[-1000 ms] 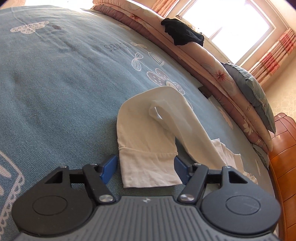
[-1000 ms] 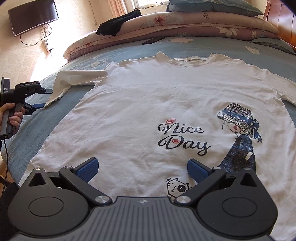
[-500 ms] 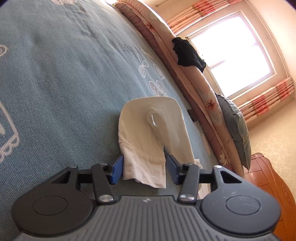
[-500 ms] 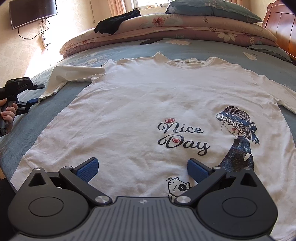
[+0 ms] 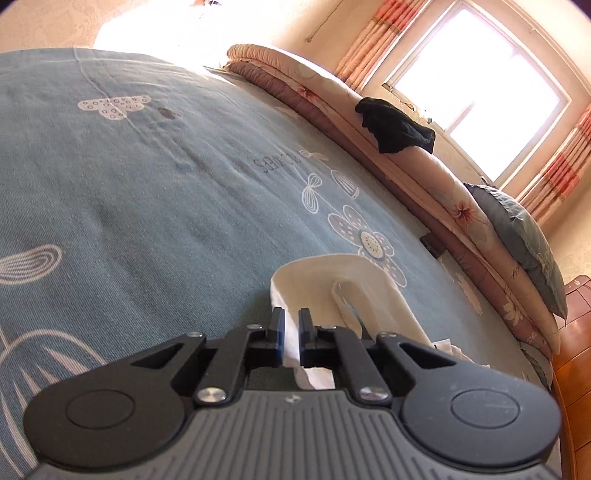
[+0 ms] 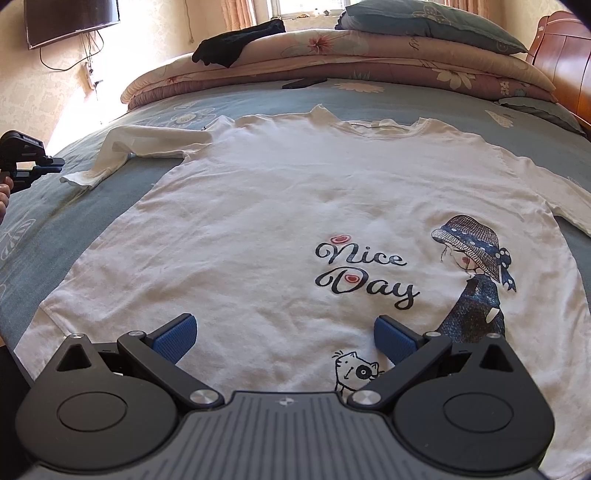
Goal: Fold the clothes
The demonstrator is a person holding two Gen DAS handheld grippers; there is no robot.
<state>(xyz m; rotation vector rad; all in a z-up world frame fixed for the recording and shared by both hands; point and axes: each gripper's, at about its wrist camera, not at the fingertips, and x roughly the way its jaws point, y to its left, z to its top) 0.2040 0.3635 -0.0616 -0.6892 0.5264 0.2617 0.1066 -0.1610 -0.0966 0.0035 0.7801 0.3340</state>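
Observation:
A white long-sleeved T-shirt [image 6: 280, 206] printed "Nice Day" lies flat, front up, on the blue bedspread [image 6: 388, 99]. Its left sleeve [image 6: 147, 146] bends back toward the bed edge, and the cuff [image 6: 79, 180] lies there. In the left wrist view my left gripper [image 5: 291, 328] is shut on the sleeve cuff [image 5: 291, 339], and the sleeve [image 5: 332, 277] arches away from it. In the right wrist view the left gripper [image 6: 48, 164] shows just left of the cuff. My right gripper [image 6: 284, 332] is open and empty over the shirt's bottom hem.
Folded floral quilts [image 6: 332, 55] with a grey pillow [image 6: 424, 18] and a black garment [image 6: 236, 42] line the far side of the bed. A dark phone [image 6: 304, 83] lies on the bedspread near them. A wooden headboard [image 6: 565, 62] stands at right.
My left gripper has closed from open onto the sleeve cuff and tilted up. The right gripper has stayed open over the hem.

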